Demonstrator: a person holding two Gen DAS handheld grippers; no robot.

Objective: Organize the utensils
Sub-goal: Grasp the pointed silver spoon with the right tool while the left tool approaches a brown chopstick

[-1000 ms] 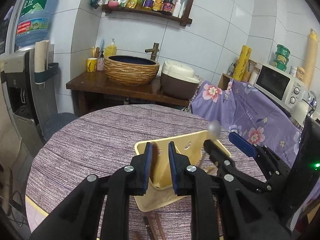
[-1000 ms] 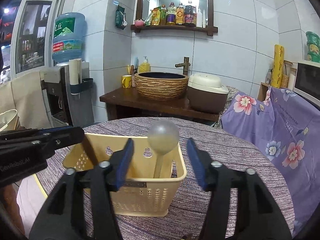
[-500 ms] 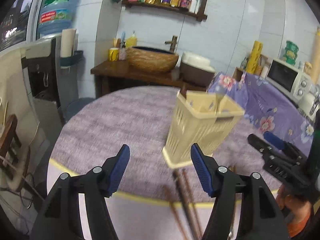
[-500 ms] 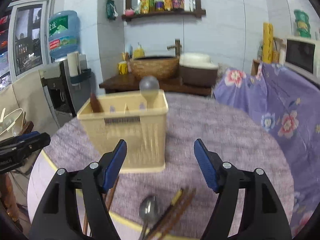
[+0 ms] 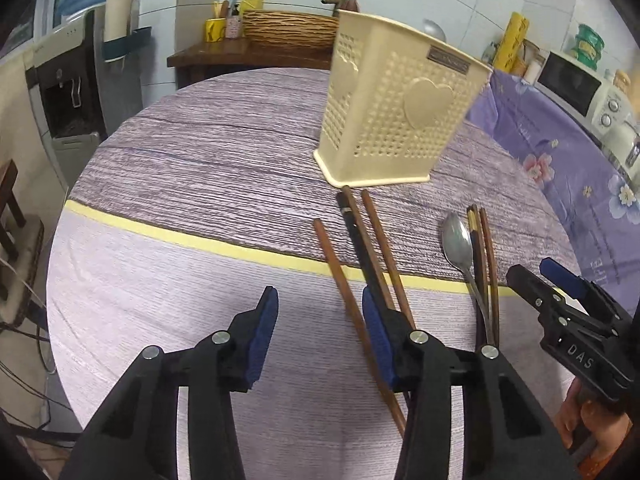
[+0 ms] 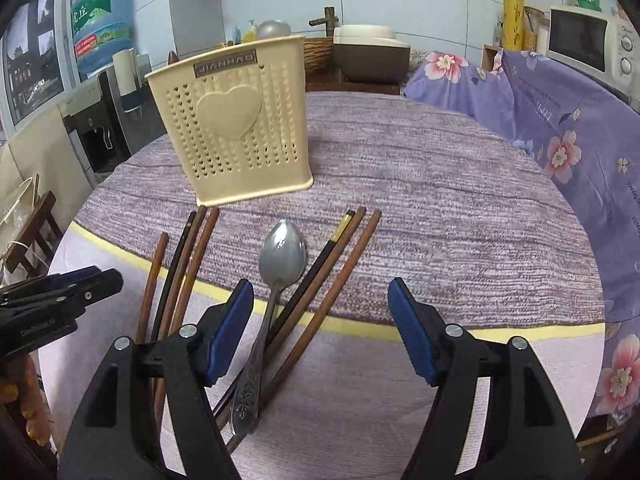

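One holder [image 6: 236, 120], one spoon [image 6: 280, 256], seven chopsticks [image 6: 188, 264]; left fingers [image 5: 260, 328] closing empty, right fingers [image 6: 408, 328] released.

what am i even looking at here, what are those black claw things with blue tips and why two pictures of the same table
Those claws are hand-held grippers, one in each of a person's hands, each carrying a wide-angle camera that looks along its fingers. So one picture is from the left gripper and the other from the right gripper.

On the round table stands a cream utensil basket with a spoon head poking out of it. In front of it lie a metal spoon and several loose chopsticks, brown and black.

Nothing is held: the right gripper's jaws are open above the spoon, and the left's are closing with nothing between them.
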